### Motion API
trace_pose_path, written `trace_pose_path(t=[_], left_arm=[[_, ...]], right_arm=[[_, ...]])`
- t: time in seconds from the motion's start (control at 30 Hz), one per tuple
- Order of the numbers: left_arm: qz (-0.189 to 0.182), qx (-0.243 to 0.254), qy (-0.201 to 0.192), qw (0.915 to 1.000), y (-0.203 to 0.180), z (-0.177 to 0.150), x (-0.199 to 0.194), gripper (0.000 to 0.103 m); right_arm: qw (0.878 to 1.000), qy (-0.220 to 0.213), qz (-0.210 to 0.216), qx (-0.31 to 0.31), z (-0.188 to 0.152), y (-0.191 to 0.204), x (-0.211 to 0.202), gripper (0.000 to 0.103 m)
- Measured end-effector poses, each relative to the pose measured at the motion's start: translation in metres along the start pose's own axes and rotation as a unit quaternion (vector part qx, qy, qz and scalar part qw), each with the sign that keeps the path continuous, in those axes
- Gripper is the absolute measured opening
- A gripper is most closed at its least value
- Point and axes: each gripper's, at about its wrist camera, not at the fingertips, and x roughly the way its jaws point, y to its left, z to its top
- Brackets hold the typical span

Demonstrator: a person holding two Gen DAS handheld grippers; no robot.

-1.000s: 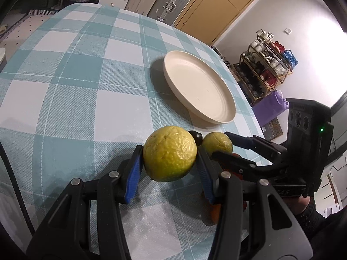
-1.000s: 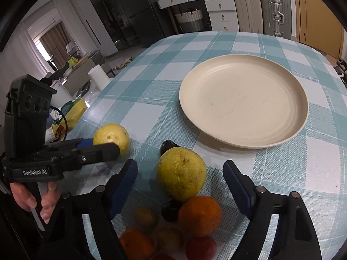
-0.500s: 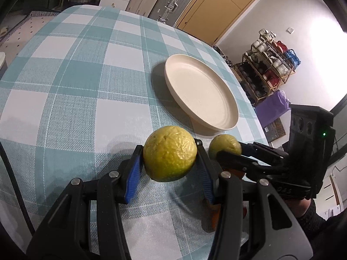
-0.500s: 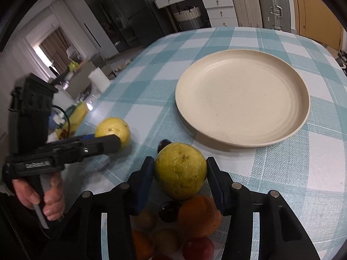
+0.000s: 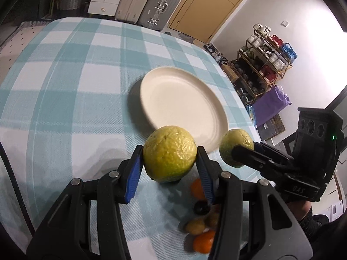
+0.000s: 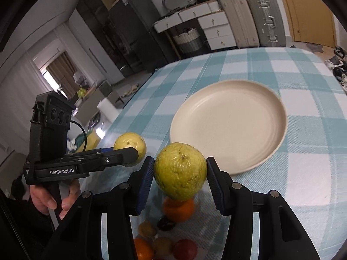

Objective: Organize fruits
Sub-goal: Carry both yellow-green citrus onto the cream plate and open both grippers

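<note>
Left gripper (image 5: 169, 169) clamps a bumpy round yellow-green fruit (image 5: 169, 153), lifted above the checked teal-and-white tablecloth (image 5: 65, 99) | right gripper (image 6: 180, 181) pinches a second yellow-green fruit (image 6: 181, 171) aloft | round cream plate (image 6: 229, 125) just beyond both | small orange, red and dark fruits (image 6: 177, 211) below, blurred and half hidden by fingers (image 6: 144, 181).

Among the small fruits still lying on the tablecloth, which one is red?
The round red fruit at the near edge of the pile, beside two orange ones; the rest are yellowish or dark.
</note>
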Motion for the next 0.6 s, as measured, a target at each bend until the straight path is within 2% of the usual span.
trace_pose_path(t=[0.4, 0.6], left_arm=[[-0.018, 0.008, 0.004, 0.9998, -0.029, 0.065, 0.038, 0.045], [-0.015, 0.015, 0.007, 0.9998, -0.035, 0.091, 0.057, 0.045]], right_arm=[[0.998, -0.048, -0.028, 0.000, 0.043, -0.030, -0.015, 0.050], [0.998, -0.050, -0.043, -0.010, 0.059, -0.042, -0.003, 0.050]])
